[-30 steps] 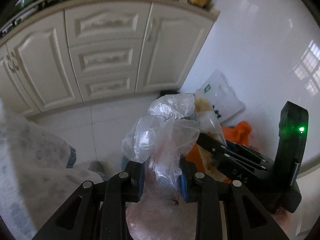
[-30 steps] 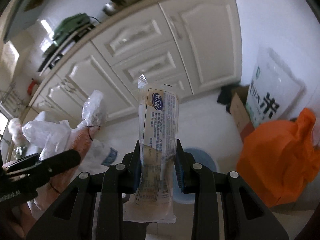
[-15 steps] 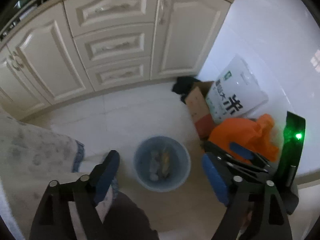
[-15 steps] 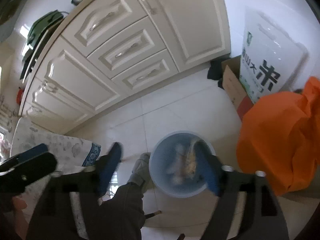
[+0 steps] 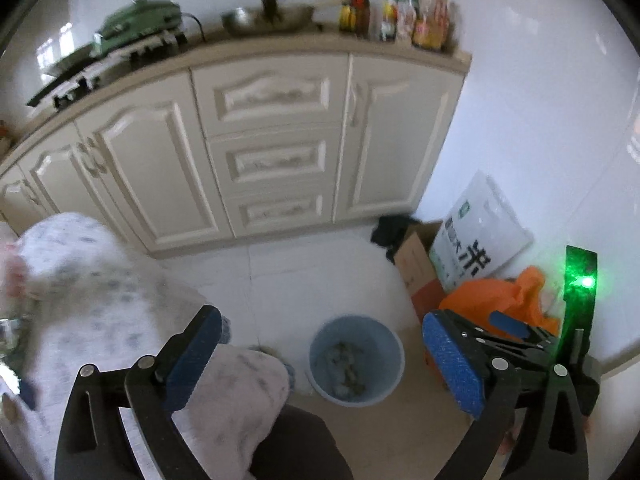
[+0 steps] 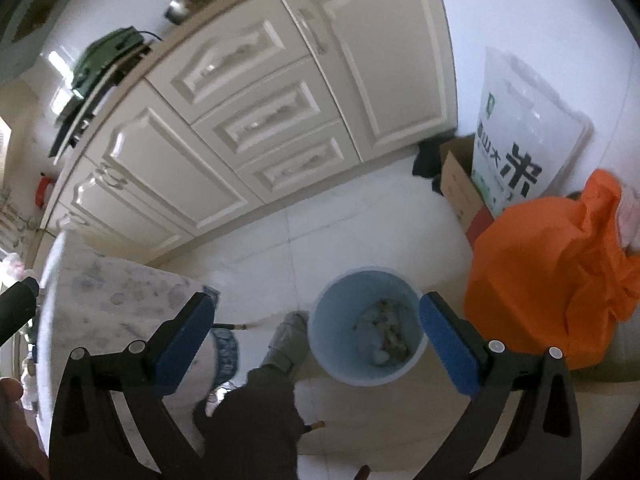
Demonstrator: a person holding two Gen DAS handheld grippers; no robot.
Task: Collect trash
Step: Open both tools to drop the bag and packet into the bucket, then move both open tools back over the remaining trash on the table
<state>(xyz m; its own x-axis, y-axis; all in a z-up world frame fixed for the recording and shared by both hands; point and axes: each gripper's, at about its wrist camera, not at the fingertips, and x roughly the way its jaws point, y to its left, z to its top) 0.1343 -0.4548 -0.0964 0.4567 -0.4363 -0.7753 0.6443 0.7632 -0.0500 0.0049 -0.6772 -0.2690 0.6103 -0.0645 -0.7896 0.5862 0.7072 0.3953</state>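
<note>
A light blue trash bin [image 5: 382, 342] [image 6: 340, 312] stands on the white tile floor, with crumpled trash [image 5: 344, 364] [image 6: 386, 332] in its bottom. My left gripper [image 5: 320, 352] hangs high above the bin, its blue-padded jaws opening wide with nothing between them. My right gripper [image 6: 316, 332] is also above the bin, its jaws opening with nothing between them. In the left wrist view the right gripper [image 5: 512, 328] shows at the right, with a green light on its body.
Cream cabinets [image 5: 276, 152] line the far wall under a cluttered counter. A white rice bag [image 6: 524, 128], a cardboard box [image 6: 460, 184] and an orange bag [image 6: 552, 276] sit right of the bin. A patterned tablecloth [image 6: 120, 300] and a person's leg and shoe [image 6: 284, 340] are at the lower left.
Both grippers have opened: the crumpled clear plastic bag left the left one and the printed wrapper left the right one. The left view has risen, so the counter top shows.
</note>
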